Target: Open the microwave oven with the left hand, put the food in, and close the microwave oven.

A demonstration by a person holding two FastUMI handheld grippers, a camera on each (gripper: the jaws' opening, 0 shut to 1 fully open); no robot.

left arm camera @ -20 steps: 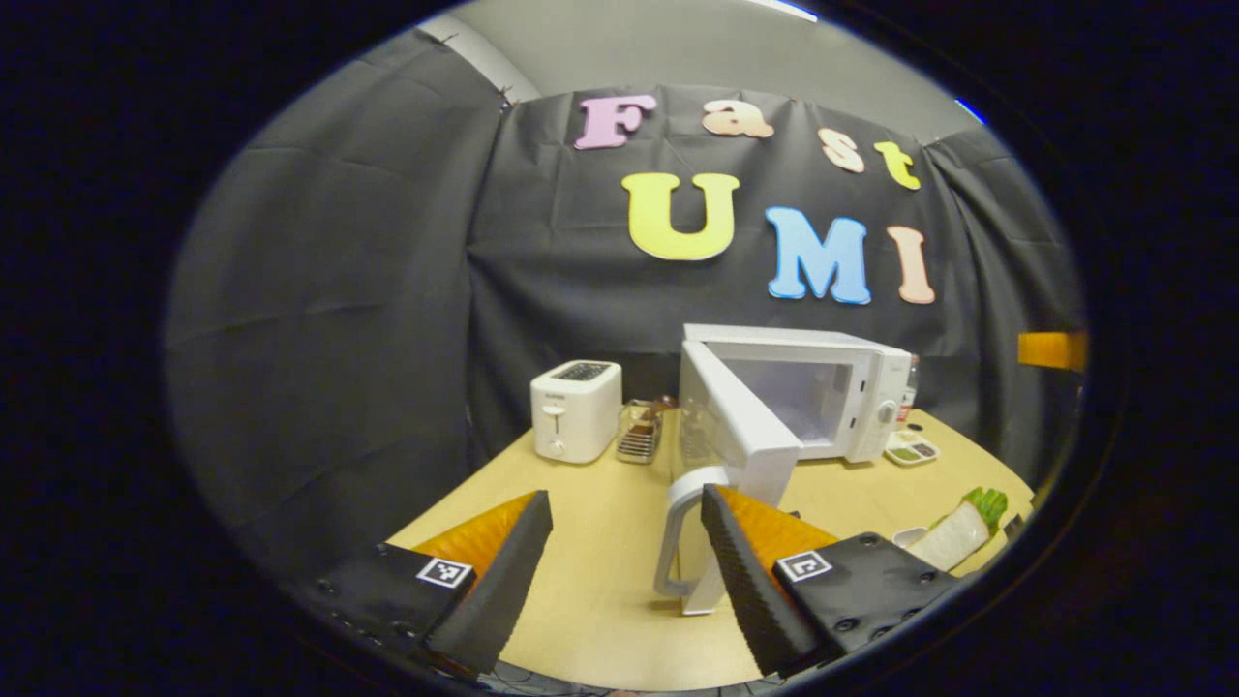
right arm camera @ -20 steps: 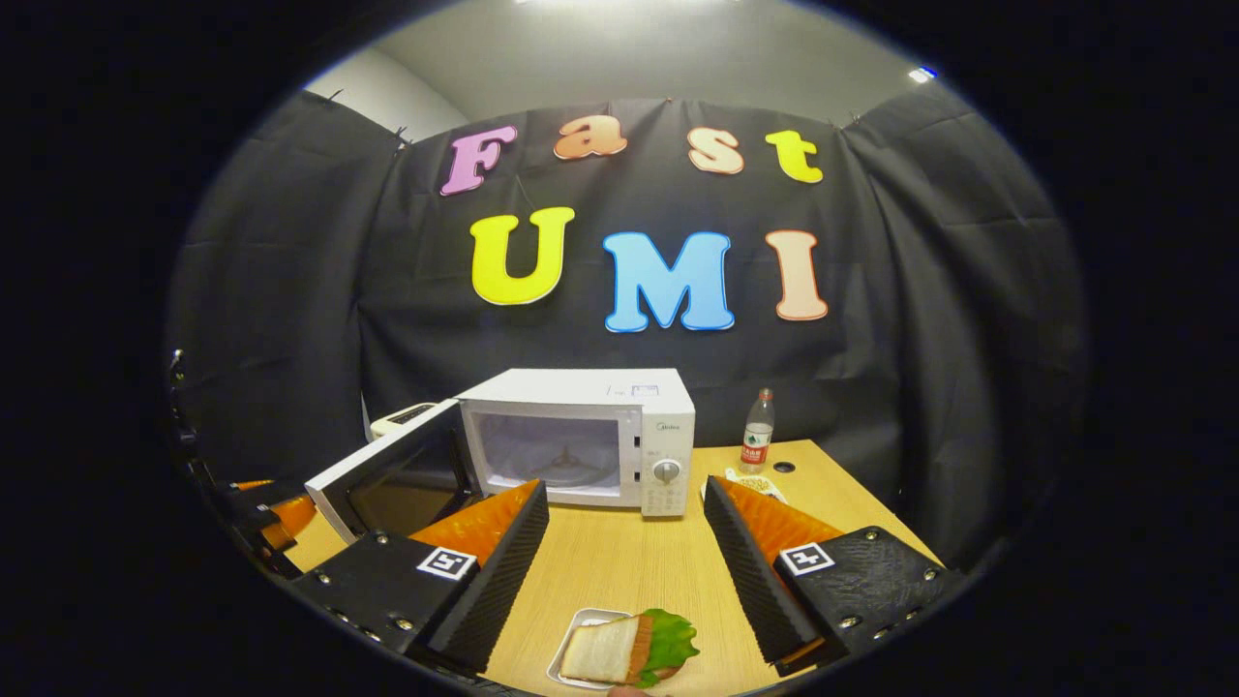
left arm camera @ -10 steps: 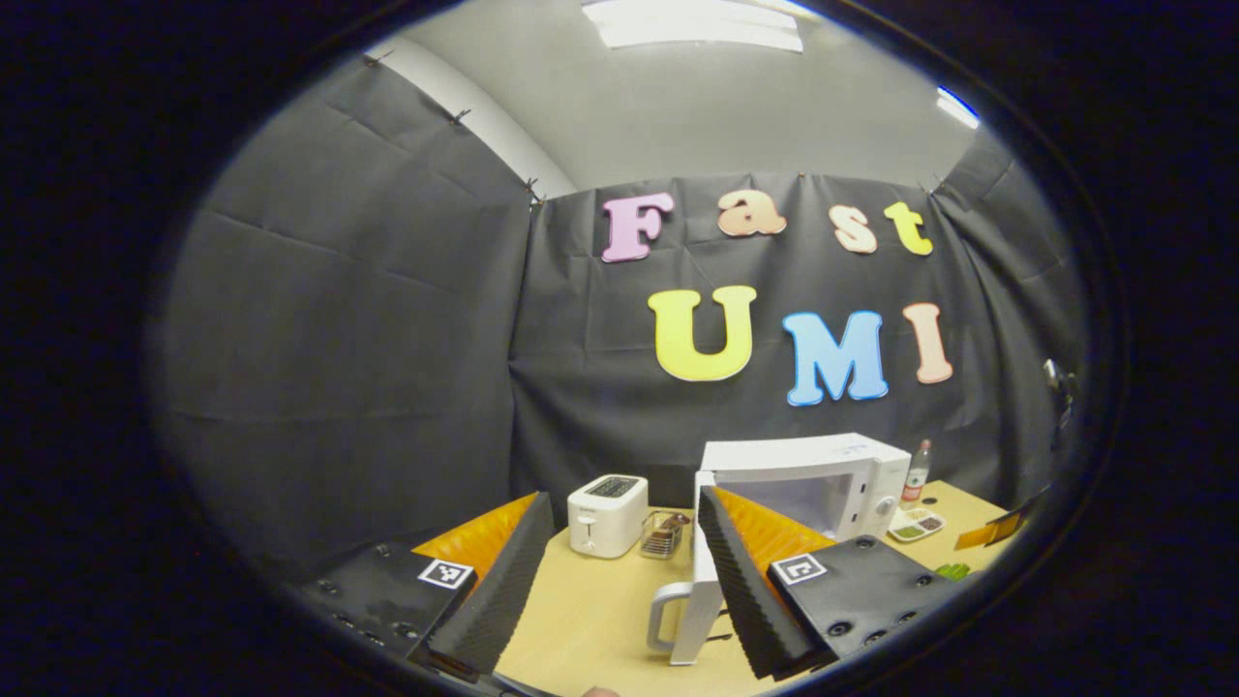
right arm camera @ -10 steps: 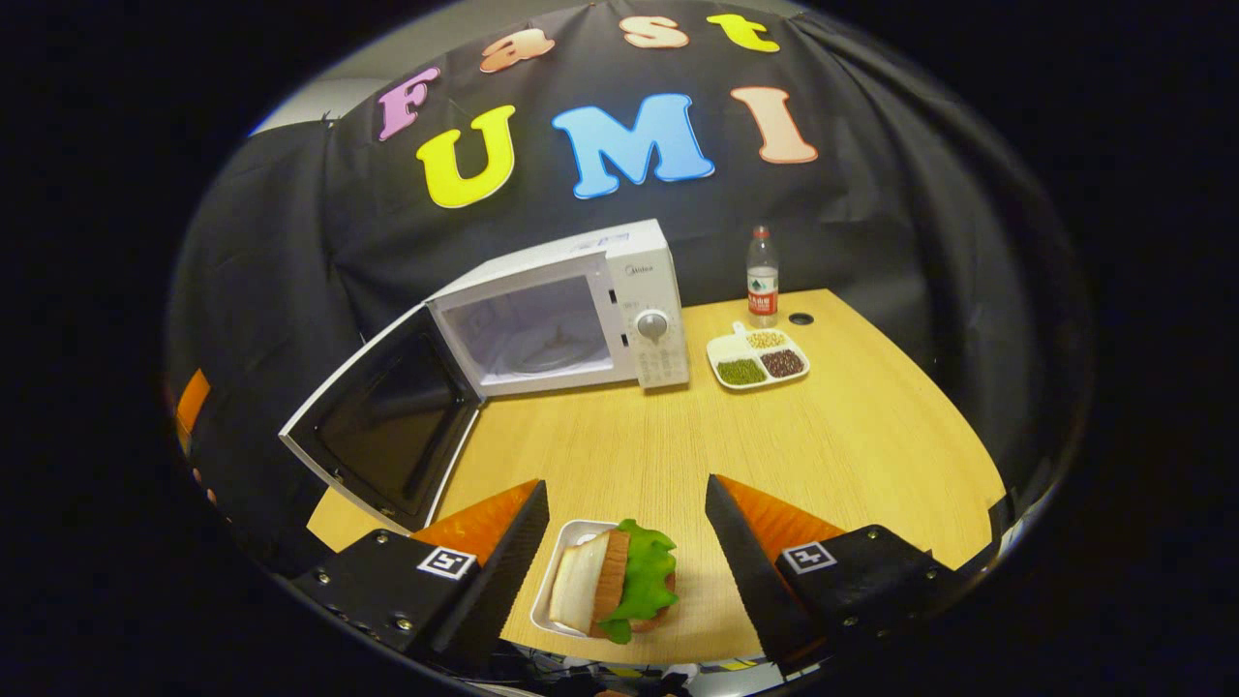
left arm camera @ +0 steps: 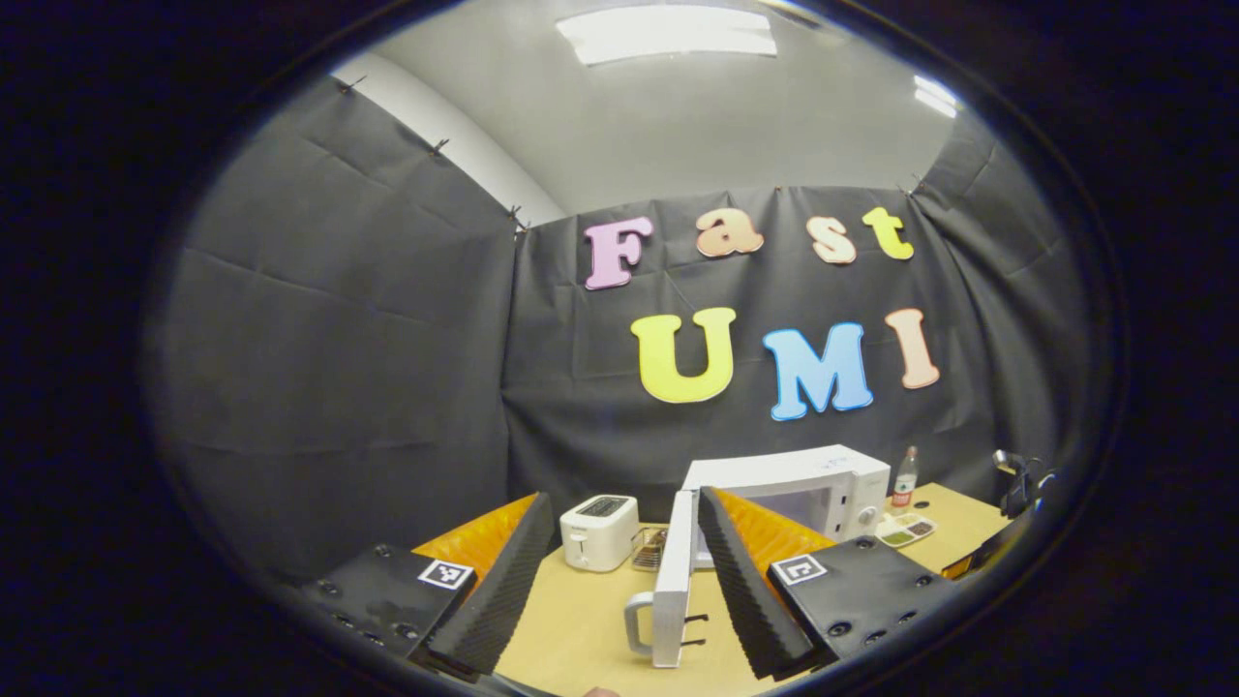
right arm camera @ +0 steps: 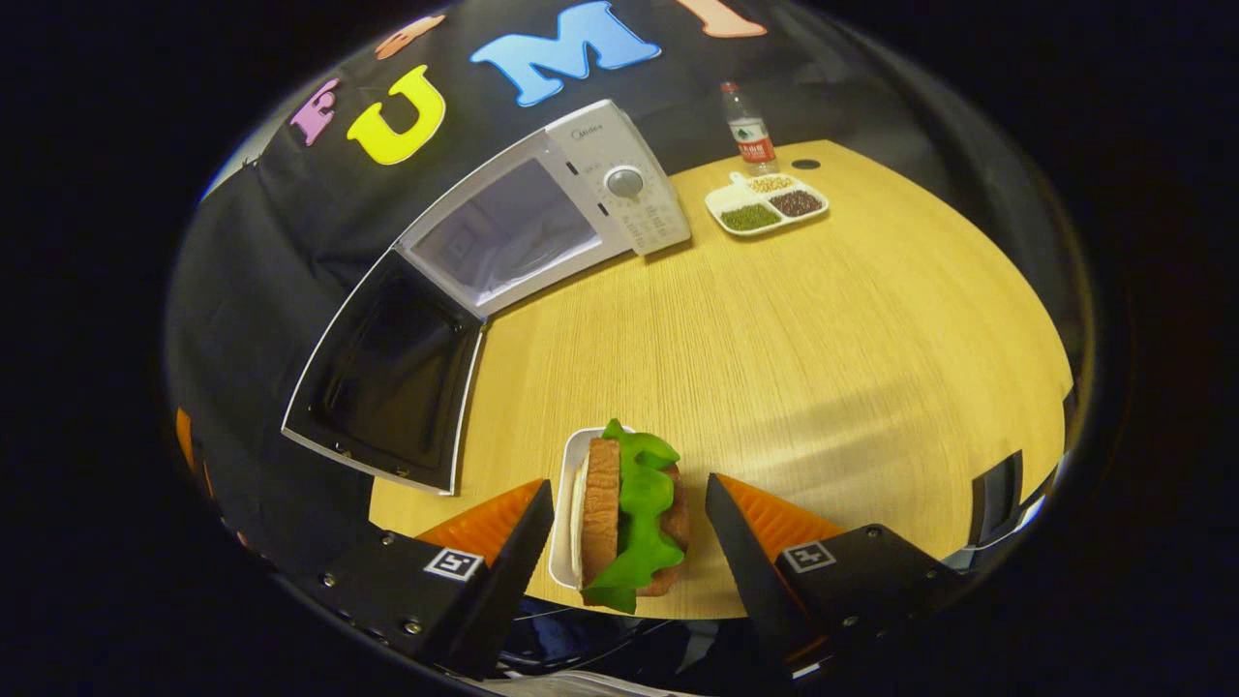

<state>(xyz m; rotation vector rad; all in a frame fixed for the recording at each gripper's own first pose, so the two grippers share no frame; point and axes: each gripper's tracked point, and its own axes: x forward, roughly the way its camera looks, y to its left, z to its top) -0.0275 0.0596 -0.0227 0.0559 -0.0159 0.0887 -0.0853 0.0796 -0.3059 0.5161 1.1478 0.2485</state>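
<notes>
The white microwave [right arm camera: 619, 184] stands at the back of the wooden table [right arm camera: 823, 339] with its door [right arm camera: 387, 373] swung wide open to the left and its cavity [right arm camera: 503, 237] bare. A sandwich [right arm camera: 629, 513] with green lettuce lies on a small white tray [right arm camera: 561, 508] at the table's near edge. My right gripper [right arm camera: 627, 482] is open above it, one finger on each side, not pressing on it. My left gripper [left arm camera: 623, 496] is open and holds nothing. It hangs back from the door [left arm camera: 671, 590], whose handle [left arm camera: 634, 624] shows between its fingers.
A white toaster [left arm camera: 600, 530] and a small wire rack [left arm camera: 647, 550] stand left of the microwave [left arm camera: 813, 479]. A water bottle [right arm camera: 747, 131] and a divided dish of beans [right arm camera: 770, 201] sit to its right. The other gripper's edge shows at far right [left arm camera: 1016, 484].
My right gripper has tipped down and come over the sandwich, which now lies between its fingers. My left gripper has drawn back from the open door and tilted upward.
</notes>
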